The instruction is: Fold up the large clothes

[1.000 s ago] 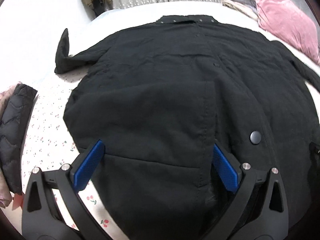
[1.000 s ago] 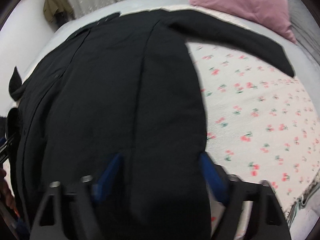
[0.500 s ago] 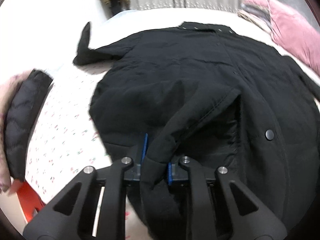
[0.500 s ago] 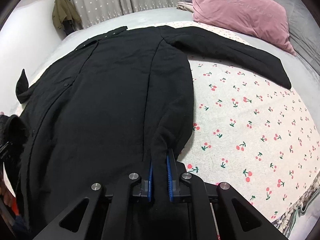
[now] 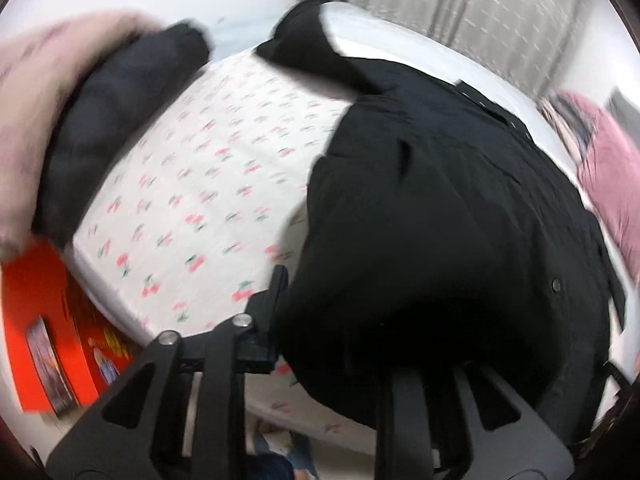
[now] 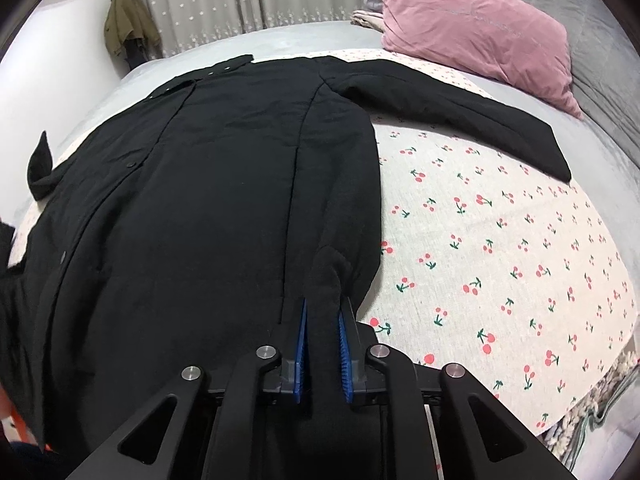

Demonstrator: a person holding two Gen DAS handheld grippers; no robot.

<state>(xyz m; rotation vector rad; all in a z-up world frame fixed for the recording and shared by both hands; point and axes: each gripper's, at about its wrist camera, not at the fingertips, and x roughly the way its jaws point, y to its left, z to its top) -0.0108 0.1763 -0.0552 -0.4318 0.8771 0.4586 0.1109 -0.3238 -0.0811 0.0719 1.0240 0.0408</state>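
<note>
A long black coat [image 6: 224, 200] lies spread flat on the bed [image 6: 500, 240], on a sheet printed with cherries; its collar is at the far end and its hem at the near edge. One sleeve [image 6: 460, 112] stretches out to the right, toward the pink pillow [image 6: 476, 28]. The right hand-held gripper [image 6: 322, 332] is closed almost fully on a fold of the hem near the right side seam, and the cloth bunches up between the blue pads [image 6: 300, 340]. The left hand-held gripper [image 5: 320, 320] is at the left corner of the hem, and a thick mass of black cloth covers its inner side, so it seems to hold the coat, but this picture is blurred and I cannot tell how far the jaws are closed. The coat looks padded, soft and rather heavy, so it will probably sag in the middle when the hem is lifted. In my judgement the two hem corners are good places to hold, with a deep bite, because thick cloth can slip out of a shallow grip. Another dark garment [image 5: 120, 120] lies at the left of the bed.
</note>
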